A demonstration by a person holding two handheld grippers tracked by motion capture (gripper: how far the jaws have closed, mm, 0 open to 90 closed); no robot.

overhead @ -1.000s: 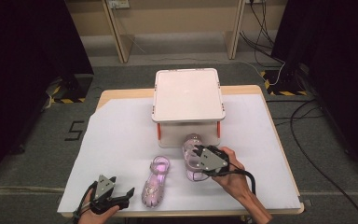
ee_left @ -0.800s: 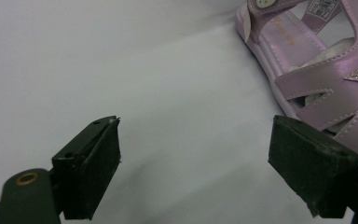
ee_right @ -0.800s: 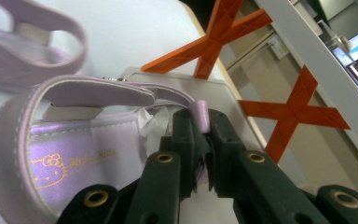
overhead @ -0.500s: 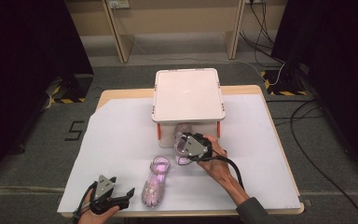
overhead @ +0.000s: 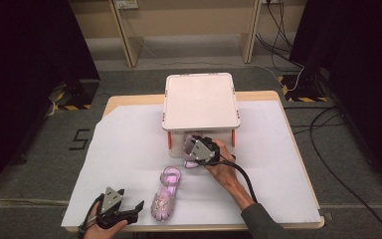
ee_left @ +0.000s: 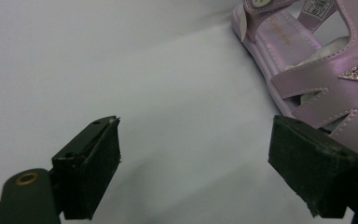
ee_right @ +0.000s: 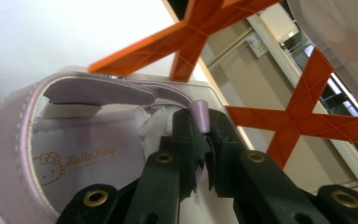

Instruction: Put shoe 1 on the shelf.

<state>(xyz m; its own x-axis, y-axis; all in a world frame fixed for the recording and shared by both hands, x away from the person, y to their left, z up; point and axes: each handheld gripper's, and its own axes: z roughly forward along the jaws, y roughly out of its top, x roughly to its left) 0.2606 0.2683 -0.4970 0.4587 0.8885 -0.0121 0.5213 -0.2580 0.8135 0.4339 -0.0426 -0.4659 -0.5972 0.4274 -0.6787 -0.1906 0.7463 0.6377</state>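
Two pink sandals are in play. One sandal (overhead: 166, 194) lies flat on the white sheet near the front edge; its strap and sequined upper (ee_left: 317, 70) show at the right in the left gripper view. My left gripper (overhead: 127, 198) rests just left of it, jaws wide open (ee_left: 214, 163) with only bare sheet between them. My right gripper (overhead: 196, 149) is shut on the heel strap of the second sandal (overhead: 191, 162), held tilted right at the front of the white box (overhead: 200, 102). In the right gripper view the jaws (ee_right: 200, 135) pinch that strap above the printed insole (ee_right: 74, 154).
The white lidded box has orange cross-shaped latches (ee_right: 186, 42) on its clear front wall, close in front of the held sandal. A white sheet (overhead: 129, 144) covers the wooden table. Dark curtains and floor cables surround the table.
My right gripper has carried its sandal away from the person and slightly left, up to the box's front. The left gripper and the lying sandal have not moved.
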